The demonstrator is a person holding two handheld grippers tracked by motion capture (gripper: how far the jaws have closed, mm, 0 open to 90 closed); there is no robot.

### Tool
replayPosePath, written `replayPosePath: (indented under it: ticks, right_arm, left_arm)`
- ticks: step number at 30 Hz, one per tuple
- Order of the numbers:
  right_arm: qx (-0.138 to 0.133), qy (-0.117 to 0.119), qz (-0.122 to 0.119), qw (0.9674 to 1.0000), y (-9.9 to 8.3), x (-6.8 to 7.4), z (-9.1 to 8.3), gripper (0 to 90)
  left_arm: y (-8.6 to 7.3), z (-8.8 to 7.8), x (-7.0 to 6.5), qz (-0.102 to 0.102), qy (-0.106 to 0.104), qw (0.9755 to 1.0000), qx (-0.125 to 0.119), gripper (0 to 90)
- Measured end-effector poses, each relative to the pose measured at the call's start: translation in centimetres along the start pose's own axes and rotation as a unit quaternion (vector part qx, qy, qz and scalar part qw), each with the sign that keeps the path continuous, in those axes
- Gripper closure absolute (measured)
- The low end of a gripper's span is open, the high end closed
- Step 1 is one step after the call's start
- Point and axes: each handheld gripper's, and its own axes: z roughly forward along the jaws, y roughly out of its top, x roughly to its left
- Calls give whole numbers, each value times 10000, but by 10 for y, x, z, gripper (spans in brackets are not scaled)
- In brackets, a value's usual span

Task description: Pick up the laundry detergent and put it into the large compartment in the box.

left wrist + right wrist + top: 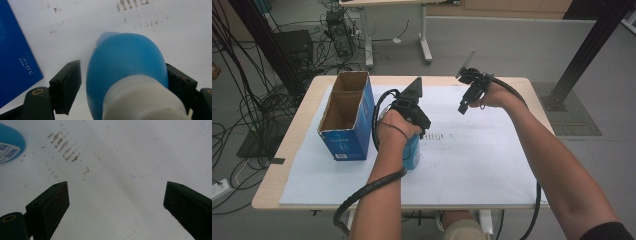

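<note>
1. Just right of the blue cardboard box (348,122), on the white sheet (482,165) that covers the tabletop (297,145), stands the blue bottle (125,67) with a white cap end, and the left claw (418,131) is down over it.
2. In the left gripper view the bottle sits between the jaws. The pad on the right of that view looks to touch its side, while a thin gap shows at the pad on the left. The grip is therefore not fully made: the left claw is still unclenched around the bottle.
3. The right claw (116,202) hangs spread wide above bare sheet, farther right of the box and beyond the bottle, holding nothing.
4. Judged from this, the work is at its start: the bottle is reached and framed, but not clamped or lifted.
5. The box stands open-topped with its two compartments looking empty, so putting the bottle into it seems the likely remainder, though that is a guess.
6. Count: one bottle, one box with two compartments, one sheet, two claws.
7. Brown smudge marks (65,147) lie on the sheet right of the bottle.
</note>
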Motion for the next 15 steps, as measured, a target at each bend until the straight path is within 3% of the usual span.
replayPosePath:
  ticks: [11,15]
  right_arm:
    - [-13,2,-17,10000,0,0,1,61]
    - [-14,2,-15,10000,0,0,1,61]
  left_arm:
    - [0,0,-1,23,-86,10000,-9,369]
    - [0,0,0,27,-89,10000,-1,371]
